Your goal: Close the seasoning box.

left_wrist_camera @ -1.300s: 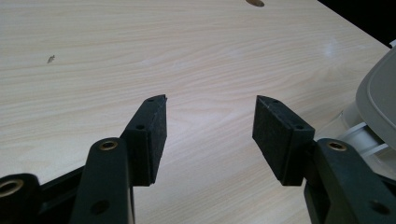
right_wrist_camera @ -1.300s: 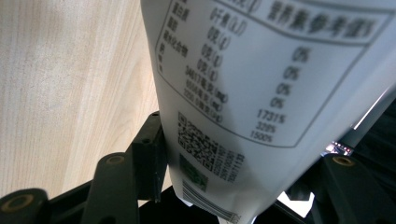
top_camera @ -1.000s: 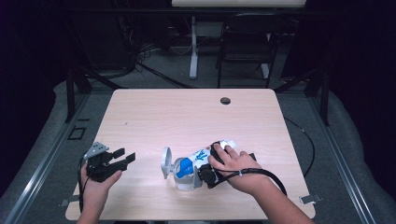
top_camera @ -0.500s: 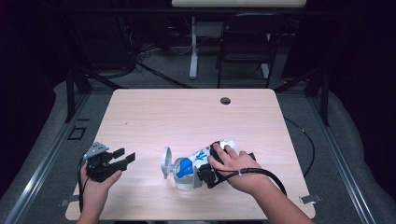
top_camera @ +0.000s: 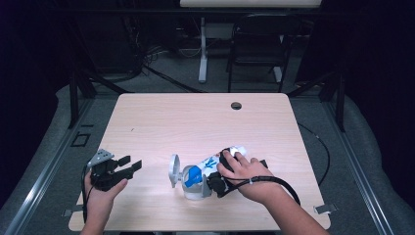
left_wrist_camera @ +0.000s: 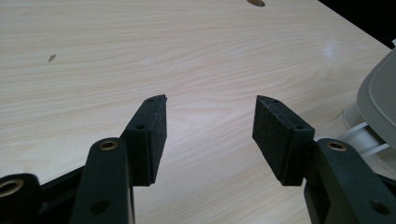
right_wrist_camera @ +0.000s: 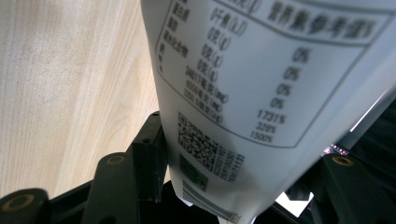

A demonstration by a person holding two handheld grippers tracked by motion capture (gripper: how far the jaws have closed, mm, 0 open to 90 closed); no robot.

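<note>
A white container (top_camera: 211, 161) with blue print lies on its side on the wooden table (top_camera: 195, 122), its grey flip lid (top_camera: 173, 170) swung open at its left end. My right gripper (top_camera: 209, 182), under the person's right hand, is shut on this container. In the right gripper view the container's label side (right_wrist_camera: 261, 93) fills the gap; the left pad (right_wrist_camera: 152, 154) presses on it and the right pad is hidden behind it. My left gripper (top_camera: 131, 162) stands open at the table's front left, apart from the container. Nothing is between its jaws (left_wrist_camera: 210, 114), and the grey lid (left_wrist_camera: 380, 88) shows at the right edge.
A round cable hole (top_camera: 236, 105) sits near the table's far edge. A black chair (top_camera: 259, 44) and a table leg stand on the floor beyond. A black cable (top_camera: 274, 182) loops from the right gripper over the wrist.
</note>
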